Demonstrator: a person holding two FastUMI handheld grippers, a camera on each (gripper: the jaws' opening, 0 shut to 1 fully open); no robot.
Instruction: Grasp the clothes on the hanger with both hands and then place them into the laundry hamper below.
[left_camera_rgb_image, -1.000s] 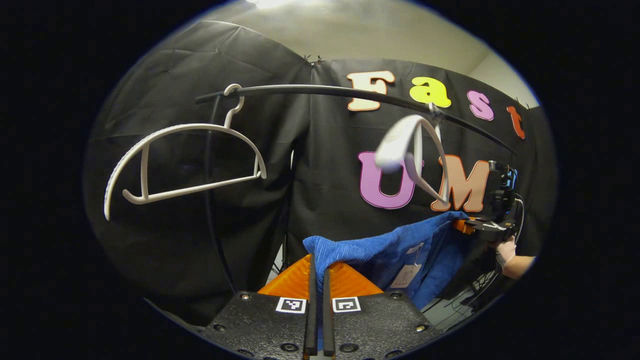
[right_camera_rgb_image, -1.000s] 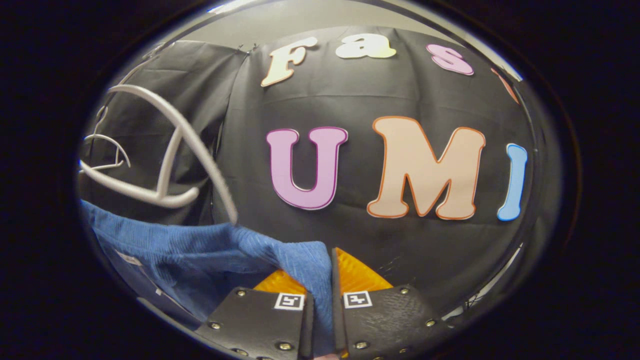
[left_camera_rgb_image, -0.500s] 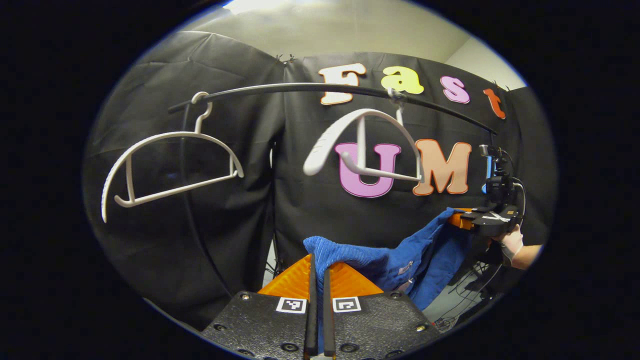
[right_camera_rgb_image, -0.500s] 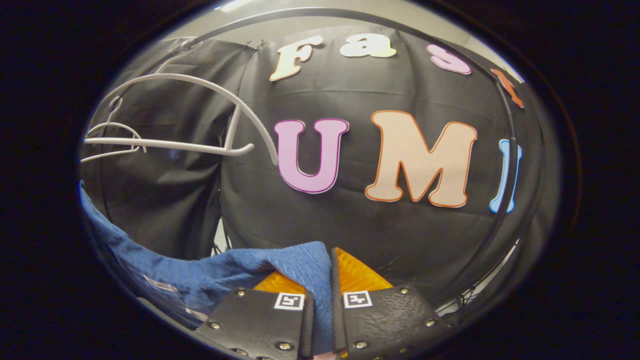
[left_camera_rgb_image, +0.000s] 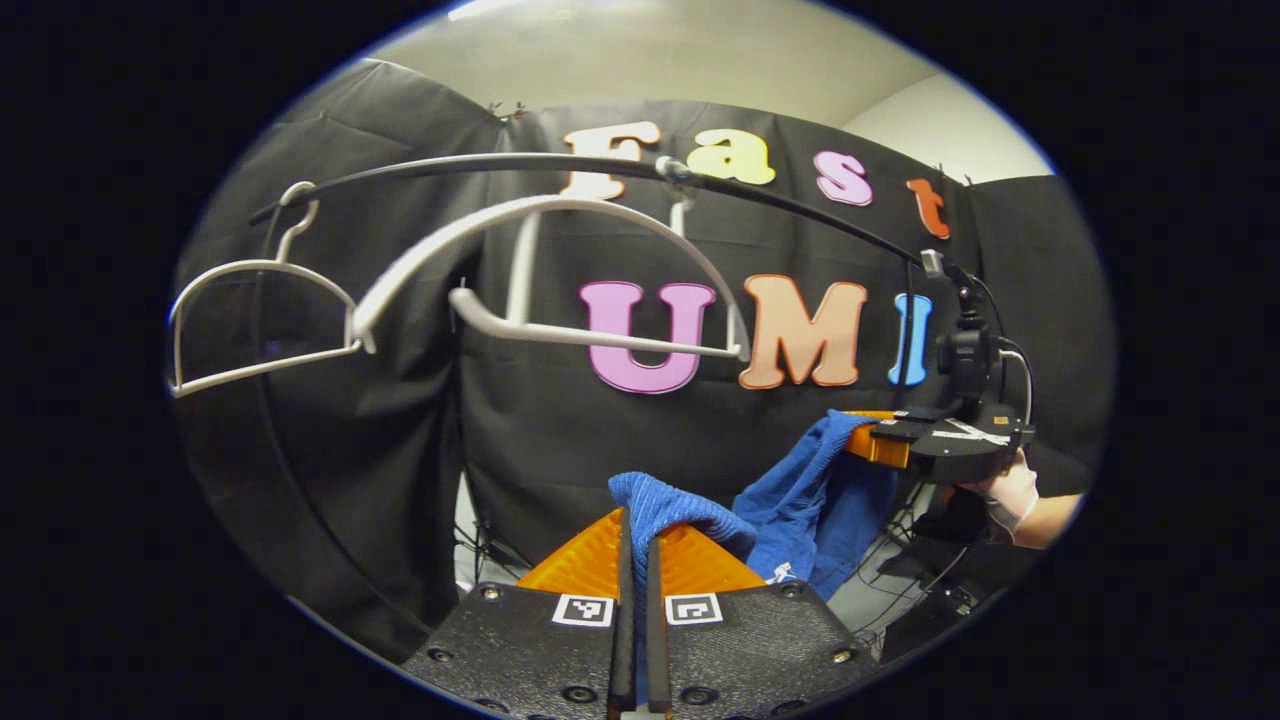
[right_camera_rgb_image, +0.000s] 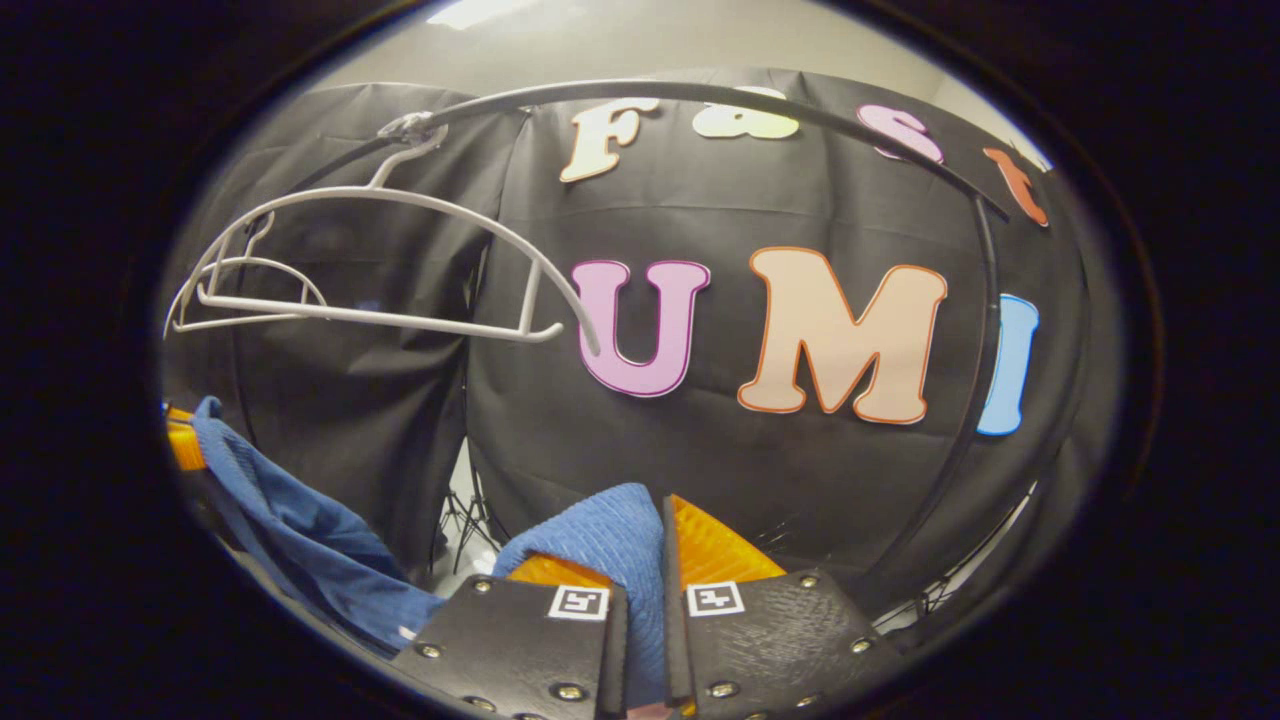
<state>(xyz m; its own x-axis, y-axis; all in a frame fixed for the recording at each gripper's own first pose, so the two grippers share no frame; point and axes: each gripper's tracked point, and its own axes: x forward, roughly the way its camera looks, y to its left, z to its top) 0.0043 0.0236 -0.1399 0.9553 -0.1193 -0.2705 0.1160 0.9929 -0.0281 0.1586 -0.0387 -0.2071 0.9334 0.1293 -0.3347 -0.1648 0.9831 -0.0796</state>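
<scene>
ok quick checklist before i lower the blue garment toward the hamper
1. Left gripper shut on the blue knitted garment: ok.
2. Right gripper shut on its bunched corner of the garment: ok.
3. Garment off the near white plastic hanger, which hangs bare from the black curved rail: ok.
4. Garment clear of the far white hanger: ok.
5. Cloth slack between the grippers, not taut: ok.
6. Laundry hamper's position below: cannot tell.
</scene>
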